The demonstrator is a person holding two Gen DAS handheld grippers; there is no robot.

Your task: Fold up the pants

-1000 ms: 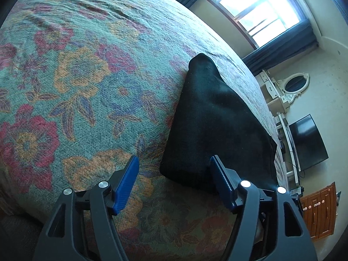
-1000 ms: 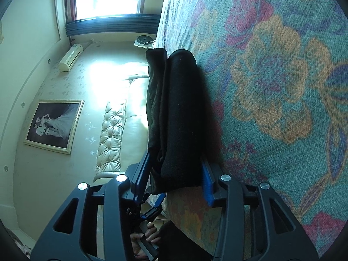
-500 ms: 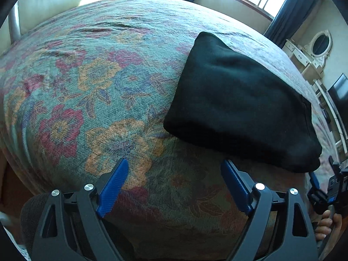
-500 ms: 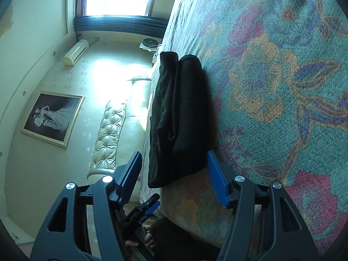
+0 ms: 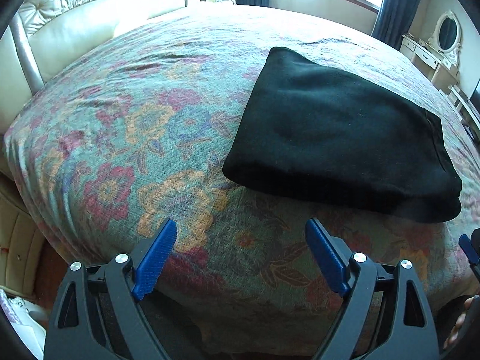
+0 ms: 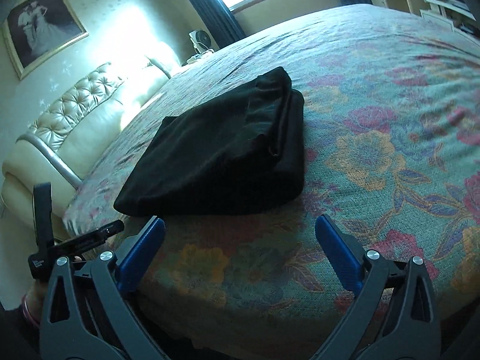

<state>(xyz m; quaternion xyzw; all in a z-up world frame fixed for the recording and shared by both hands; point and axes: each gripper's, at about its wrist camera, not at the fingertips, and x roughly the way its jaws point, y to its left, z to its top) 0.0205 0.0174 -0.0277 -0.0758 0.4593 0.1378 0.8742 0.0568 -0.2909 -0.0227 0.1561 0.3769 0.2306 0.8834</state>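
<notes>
Black pants (image 5: 339, 138) lie folded into a thick rectangle on the floral bedspread (image 5: 135, 126). In the right wrist view the same pants (image 6: 222, 156) show their layered edges at the far right end. My left gripper (image 5: 241, 228) is open over bare bedspread, short of the pants' near edge, nothing between its blue pads. My right gripper (image 6: 240, 225) stands wide, its jaws still opening, just in front of the pants' near edge with nothing between them. The left gripper's black body (image 6: 75, 243) shows at the left of the right wrist view.
A cream tufted headboard (image 5: 78, 6) runs along the bed's far left. A window with dark curtains (image 5: 393, 3) is behind the bed, a white dresser with an oval mirror (image 5: 444, 39) at the right. The bed's near edge (image 5: 270, 315) drops off below the grippers.
Both grippers let go of the pants and drew back toward the bed's near edge. The right one rolled upright and opened wide; the left one also opened wider.
</notes>
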